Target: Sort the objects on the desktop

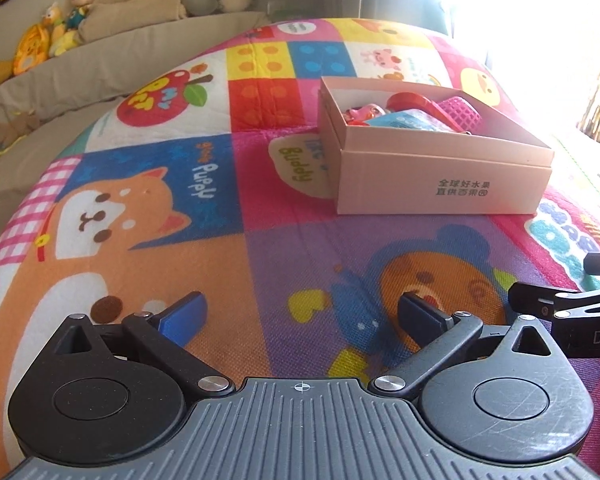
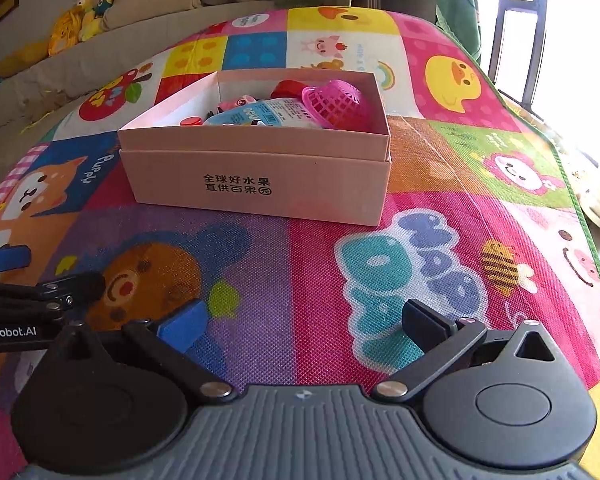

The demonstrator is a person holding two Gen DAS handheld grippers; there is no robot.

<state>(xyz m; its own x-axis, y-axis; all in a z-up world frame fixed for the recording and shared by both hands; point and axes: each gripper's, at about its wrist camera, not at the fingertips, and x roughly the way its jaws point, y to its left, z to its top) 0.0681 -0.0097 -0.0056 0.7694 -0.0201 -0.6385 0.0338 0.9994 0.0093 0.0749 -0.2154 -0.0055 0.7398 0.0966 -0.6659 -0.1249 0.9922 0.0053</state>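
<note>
Box [image 2: 256, 184] of pink cardboard sits on the play mat [image 2: 320, 264] ahead of both your grippers, open at the top, with dark printed characters on its near wall. In the left wrist view the same box [image 1: 440, 184] lies to the right of centre, well apart from your fingers.

Contents, as far as can be seen: 1 pink mesh basket [image 2: 338, 100] lying on its side against the right inner wall, 1 red item [image 2: 288, 89] behind it, 1 pale blue printed pouch [image 2: 268, 116] across the middle, 1 pink toy figure [image 2: 238, 103] to the left of the pouch, and 1 small red disc [image 2: 191, 121] near the front wall. The finer nature of these items cannot be told.

Your left gripper [image 1: 300, 312] is spread wide and holds nothing; it hangs over the bear print on the mat. Your right gripper [image 2: 300, 320] is likewise spread wide and empty, over the mat short of the box. Each gripper shows at the edge of the other's view, so the 2 stand close side by side.

The mat covers the whole working surface. Behind it a beige sofa [image 2: 140, 20] carries several plush toys [image 2: 88, 20] and cushions. A bright window [image 2: 560, 20] lies to the right.
</note>
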